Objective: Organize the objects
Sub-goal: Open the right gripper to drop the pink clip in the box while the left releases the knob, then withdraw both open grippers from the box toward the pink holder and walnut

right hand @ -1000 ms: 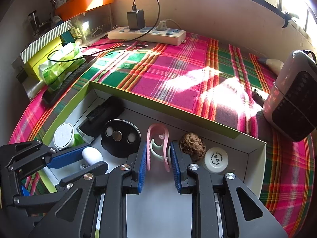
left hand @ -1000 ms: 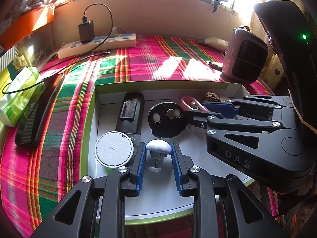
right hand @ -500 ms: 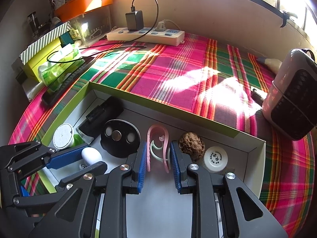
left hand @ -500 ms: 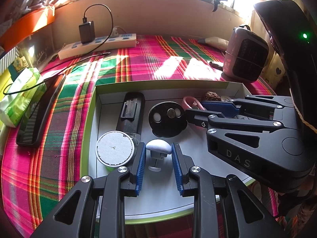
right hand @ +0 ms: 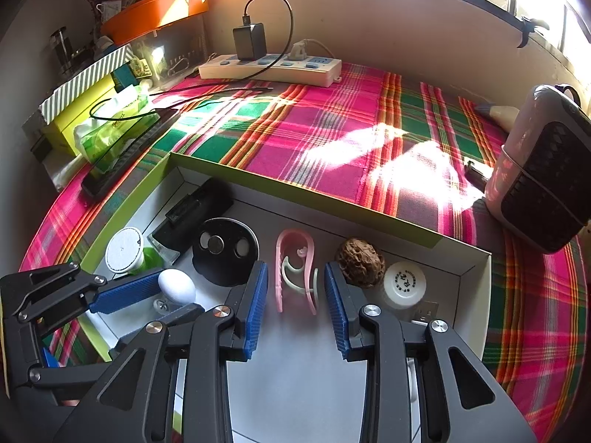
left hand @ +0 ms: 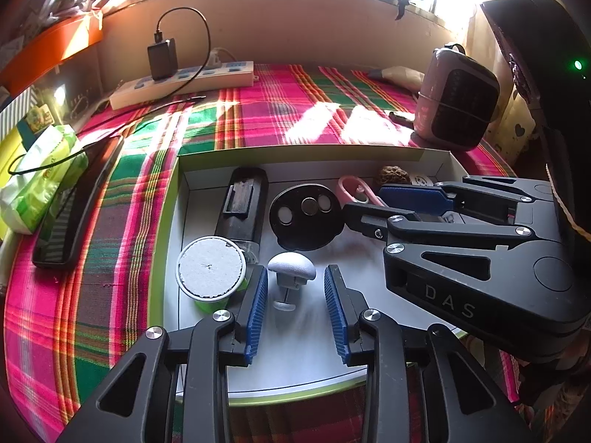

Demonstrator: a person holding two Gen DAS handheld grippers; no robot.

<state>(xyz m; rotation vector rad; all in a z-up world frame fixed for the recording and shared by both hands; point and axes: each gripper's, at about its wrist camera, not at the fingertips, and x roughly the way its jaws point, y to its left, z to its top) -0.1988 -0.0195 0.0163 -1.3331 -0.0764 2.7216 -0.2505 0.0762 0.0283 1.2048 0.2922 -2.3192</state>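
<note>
Two hand-held grippers opening over tray (left hand: 436, 155): left (left hand: 295, 308) frees white knob (left hand: 291, 269), right (right hand: 295, 306) frees pink clip (right hand: 295, 269); lift straight, avoid nudging.

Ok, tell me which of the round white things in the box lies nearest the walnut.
The small white cap with printed characters, touching the walnut at the box's right end. The white-topped green cup and white mushroom-shaped knob lie at the left end.

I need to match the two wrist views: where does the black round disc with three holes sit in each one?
Left wrist view: black disc lies mid-tray, just right of the black rectangular block, beyond the white mushroom-shaped knob.
Right wrist view: black disc lies left of centre, just left of the pink clip.
Shared landmark: white power strip by the back wall.
</note>
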